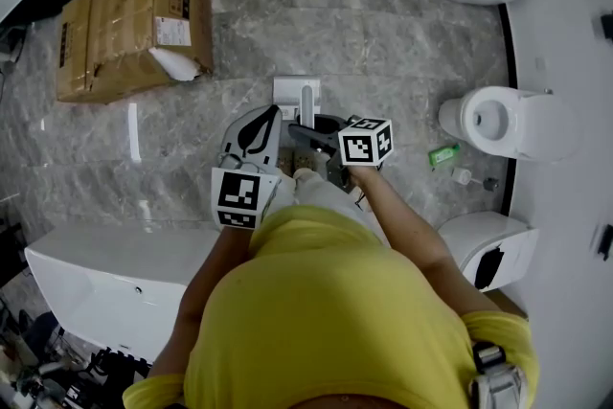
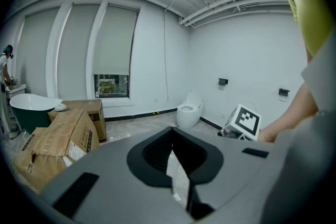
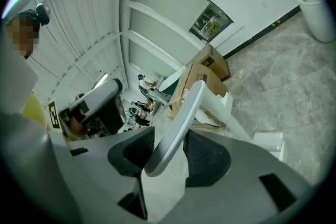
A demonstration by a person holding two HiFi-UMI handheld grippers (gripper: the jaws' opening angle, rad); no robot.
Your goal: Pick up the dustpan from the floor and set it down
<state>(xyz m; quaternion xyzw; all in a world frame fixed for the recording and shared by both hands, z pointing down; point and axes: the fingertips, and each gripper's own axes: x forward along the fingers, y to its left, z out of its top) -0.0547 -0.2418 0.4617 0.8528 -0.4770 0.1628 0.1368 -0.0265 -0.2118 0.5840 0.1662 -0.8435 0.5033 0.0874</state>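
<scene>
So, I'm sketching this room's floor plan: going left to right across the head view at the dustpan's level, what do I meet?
cardboard box → dustpan → middle toilet

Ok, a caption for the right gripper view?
Right gripper gripping the white dustpan handle above grey floor, cardboard boxes behind.

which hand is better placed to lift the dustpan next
Right. The right gripper has the dustpan handle between its jaws; the left gripper has nothing between its jaws and no dustpan in its view.
</scene>
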